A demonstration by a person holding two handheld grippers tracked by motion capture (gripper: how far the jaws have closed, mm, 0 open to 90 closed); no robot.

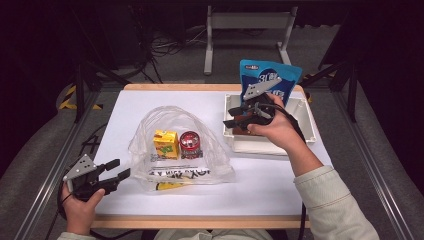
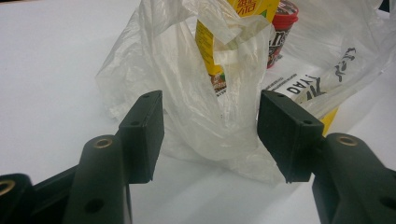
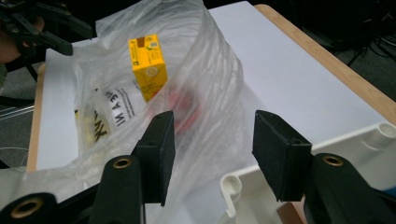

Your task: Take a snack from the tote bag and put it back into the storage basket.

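White table top (image 1: 150, 107) w/ a pale wood edge, seen from above. Grey floor (image 1: 380, 165) around it. Beyond the table's far edge: a white metal frame (image 1: 247, 30) standing on the floor, black cables (image 1: 165, 47) just left of it. Left of the table, yellow-black hazard tape (image 1: 70, 97). Dark, unlit bkgd behind.

Each gripper has a black body and two black jaws ending in flat, rectangular pads with a matte, slightly rough face. Brass-coloured rings sit in round holes along the jaw arms. A grey three-cornered plate with small holes tops both the left gripper (image 1: 114, 169) and the right gripper (image 1: 231, 116) — black cables trail from them. The person's sleeves (image 1: 334, 202) are pale cream.
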